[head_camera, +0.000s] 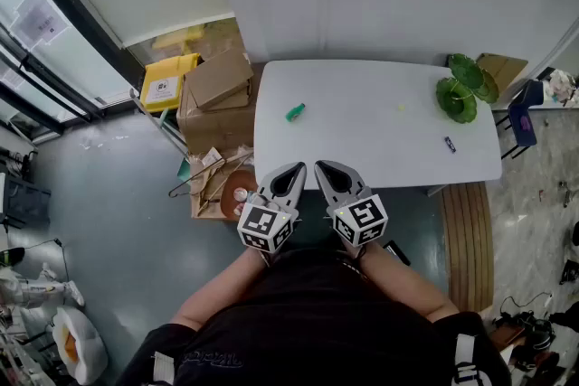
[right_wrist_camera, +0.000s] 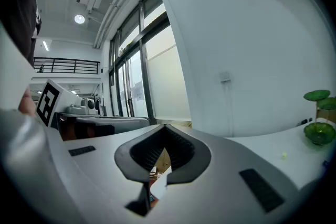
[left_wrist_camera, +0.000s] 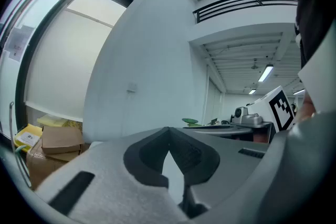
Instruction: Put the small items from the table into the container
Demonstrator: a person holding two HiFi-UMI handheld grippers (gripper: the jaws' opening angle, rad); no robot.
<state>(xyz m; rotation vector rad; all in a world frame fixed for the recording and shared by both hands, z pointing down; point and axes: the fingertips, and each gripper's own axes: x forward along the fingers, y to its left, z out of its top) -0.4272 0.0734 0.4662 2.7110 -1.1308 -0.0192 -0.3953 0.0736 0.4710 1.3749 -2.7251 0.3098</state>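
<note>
White table (head_camera: 362, 136), small green item (head_camera: 295, 112) left, tiny yellow piece (head_camera: 401, 108) centre, green dishes (head_camera: 463, 87) far right, dark item (head_camera: 450, 144) nearby

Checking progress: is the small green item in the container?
No, the small green item lies on the table, far from the green container.

Both grippers are just parked side by side close in front of the body. The left gripper (head_camera: 291, 172) and right gripper (head_camera: 326, 169) point toward the far side, tips angled in at each other. Fingers (left_wrist_camera: 94, 165) on both are closed tip to tip with nothing pinched, and the left forearm (head_camera: 222, 289) and right forearm (head_camera: 407, 280) are bent in, elbows out wide.
</note>
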